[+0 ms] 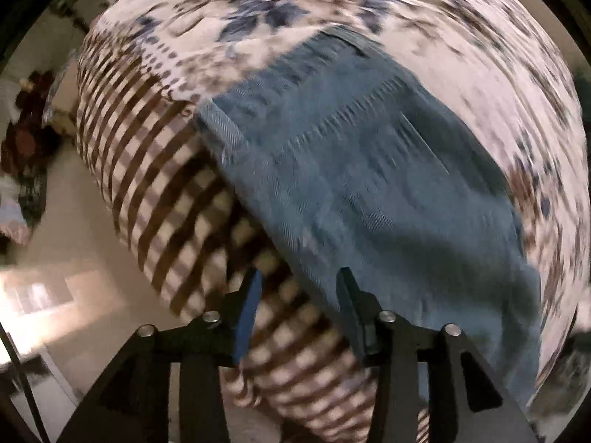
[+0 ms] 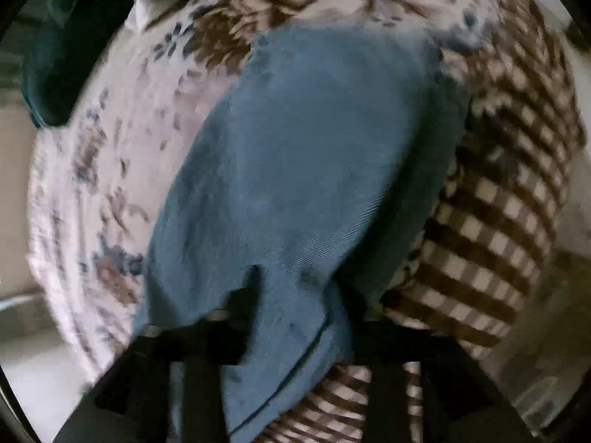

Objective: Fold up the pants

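Blue denim pants (image 1: 369, 184) lie spread on a bed, a hem band at their upper left end. My left gripper (image 1: 300, 288) hangs above their lower left edge. It is open, with only checked blanket showing between its fingers; the right finger (image 1: 347, 295) sits at the denim's border. In the right wrist view, which is blurred, the pants (image 2: 314, 147) run from the top down under my right gripper (image 2: 297, 291). Its fingers stand apart with denim showing in the gap, and I see no pad pressing on the cloth.
The pants rest on a white floral bedspread (image 1: 388, 3) beside a brown-and-white checked blanket (image 1: 147, 170) that drapes over the bed's edge. Pale floor (image 1: 74, 243) lies below, with a dark heap of cloth (image 1: 26, 147) on it. A dark teal object (image 2: 55, 59) sits at the bed's far corner.
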